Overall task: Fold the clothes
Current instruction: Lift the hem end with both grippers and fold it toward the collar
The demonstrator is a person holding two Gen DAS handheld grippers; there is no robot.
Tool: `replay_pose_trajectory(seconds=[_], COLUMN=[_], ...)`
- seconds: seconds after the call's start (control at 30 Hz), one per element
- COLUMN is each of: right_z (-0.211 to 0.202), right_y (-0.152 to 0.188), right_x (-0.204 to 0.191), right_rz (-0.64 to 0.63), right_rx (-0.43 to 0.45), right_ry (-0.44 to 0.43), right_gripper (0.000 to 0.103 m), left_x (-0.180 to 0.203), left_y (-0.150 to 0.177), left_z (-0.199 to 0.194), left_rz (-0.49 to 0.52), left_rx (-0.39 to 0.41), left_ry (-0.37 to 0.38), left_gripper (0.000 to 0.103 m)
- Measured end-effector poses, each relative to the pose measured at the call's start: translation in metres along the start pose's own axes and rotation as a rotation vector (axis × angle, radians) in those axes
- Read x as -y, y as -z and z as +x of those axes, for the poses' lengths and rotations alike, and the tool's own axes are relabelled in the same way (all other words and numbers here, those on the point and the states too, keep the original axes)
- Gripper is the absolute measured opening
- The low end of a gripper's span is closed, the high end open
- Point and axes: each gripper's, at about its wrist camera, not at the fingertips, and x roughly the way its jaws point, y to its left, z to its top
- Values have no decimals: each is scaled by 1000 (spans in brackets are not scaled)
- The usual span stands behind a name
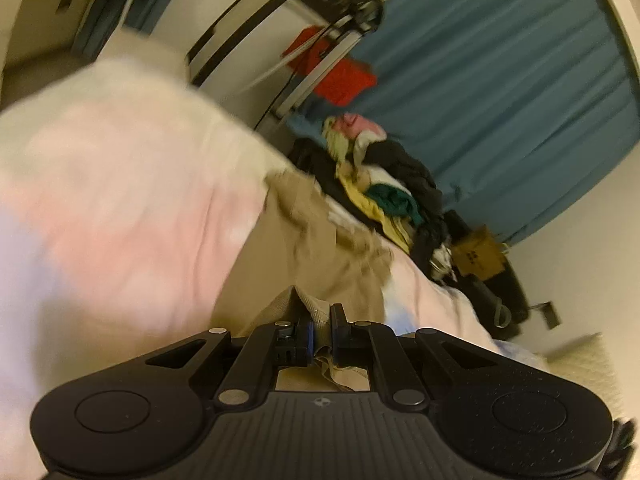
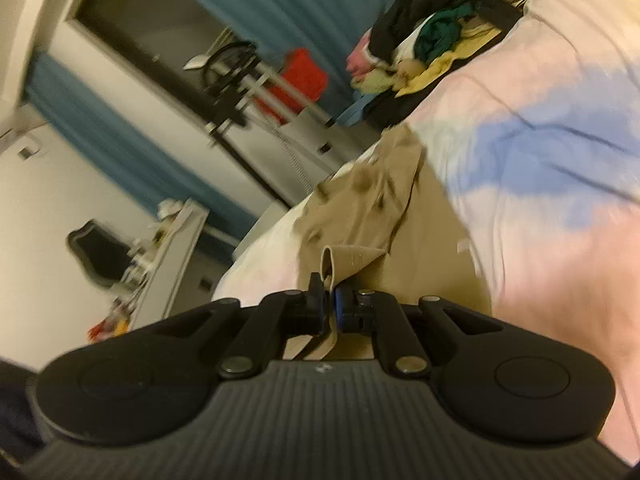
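A tan garment [image 1: 304,248] lies spread on a bed with a pastel pink, white and blue cover [image 1: 120,208]. My left gripper [image 1: 320,320] is shut on a ribbed edge of that tan cloth, which bunches up between the pads. In the right wrist view the same tan garment [image 2: 380,208] stretches away across the bed cover [image 2: 540,168], and my right gripper [image 2: 328,300] is shut on a folded corner of it. Both views are tilted and blurred by motion.
A heap of mixed clothes [image 1: 380,176], black, yellow, green and pink, sits at the far end of the bed, also the clothes heap [image 2: 432,40]. Blue curtains [image 1: 500,100], a metal stand [image 2: 256,80] with a red item, and a cluttered white shelf [image 2: 168,248] lie beyond.
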Motion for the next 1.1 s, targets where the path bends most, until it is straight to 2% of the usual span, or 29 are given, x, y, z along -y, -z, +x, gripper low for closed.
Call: replay_pose_trajectory(seconds=[0.13,0.23,0.4,0.47,0.67,0.7,0.77,0.8,0.83,0.87,0.93,0.97,1.0,1.03,1.07,1.1], right_z=[53,92,142,158,174,170,162,156,150,140,118,106,91,77,63,52], right_y=[-18,-27,-22,-19,-12,-12,-12,-12,-12,-10,-5,-2,2,7,11,14], right_x=[22,39,64,70,68,66,61,55,50,42,27,20,12,5,-2,-9], right_rz=[-14,-57,-184,-225,-316,-319,-322,-335,-350,-371,-421,-449,-470,-485,-498,-509], right_rx=[21,26,12,4,0,4,13,14,16,25,53,72,101,126,152,167], right_ry=[53,90,160,183,217,212,202,198,195,193,174,157,138,120,102,101], right_gripper=[9,9,9,9,10,11,11,11,12,13,24,44,68,77,87,84], left_x=[22,21,1,-7,-19,-16,-9,-4,0,6,20,25,31,34,37,41], left_y=[-33,-39,-37,-33,-30,-30,-28,-25,-22,-19,-11,-7,-3,0,2,4], left_z=[56,99,162,181,200,196,186,178,168,156,131,116,102,89,76,62], left_rz=[107,167,236,271,308,323,358,380,404,435,512,534,555,553,551,557], left_rx=[63,64,41,22,-11,-13,-3,13,31,52,96,121,147,166,186,209], left_ry=[-52,-79,-117,-142,-179,-179,-189,-194,-196,-196,-195,-192,-188,-181,-175,-174], left_gripper=[8,8,8,9,11,14,30,45,53,54,61,64,75,82,83,83])
